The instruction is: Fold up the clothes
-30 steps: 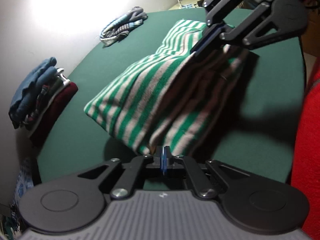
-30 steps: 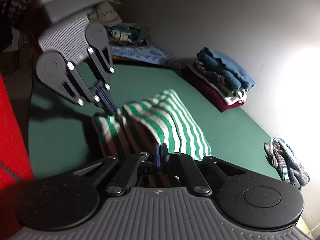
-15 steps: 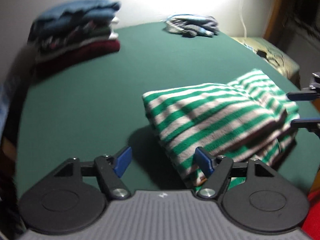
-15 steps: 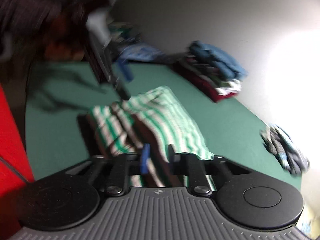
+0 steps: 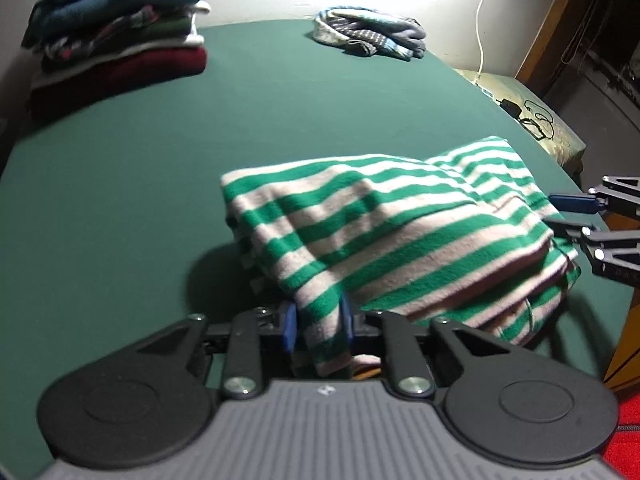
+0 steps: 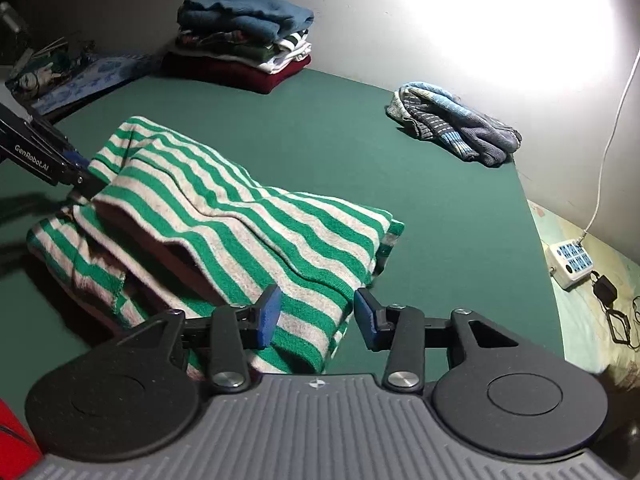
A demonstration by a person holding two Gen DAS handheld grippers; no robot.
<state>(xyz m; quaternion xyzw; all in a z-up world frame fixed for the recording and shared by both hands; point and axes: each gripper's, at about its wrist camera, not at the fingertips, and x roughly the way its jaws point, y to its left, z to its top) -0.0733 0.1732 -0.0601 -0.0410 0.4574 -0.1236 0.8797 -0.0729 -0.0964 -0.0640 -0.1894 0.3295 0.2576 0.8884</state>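
In the left wrist view, the left tool [image 5: 317,326] sits at the lower centre of the frame, its blue pads drawn close and clenched on a fold of the one striped sweater [image 5: 384,232], which lies folded on the green bench [image 5: 120,184] right of centre. One stack of folded clothes [image 5: 116,36] stands at the upper left and one crumpled garment [image 5: 372,36] lies at the upper centre. The right tool [image 5: 576,216] pokes in from the right edge, its fingers apart beside the sweater. In the right wrist view, the right tool [image 6: 316,318] is released at the lower centre, pads spread wide with the striped sweater's [image 6: 224,216] near corner between them; whether they touch the cloth cannot be told. The left tool [image 6: 76,172] enters level from the left edge, meeting the sweater's far end. The stack [image 6: 244,44] stands at the top, and the crumpled garment [image 6: 452,124] lies at the upper right.
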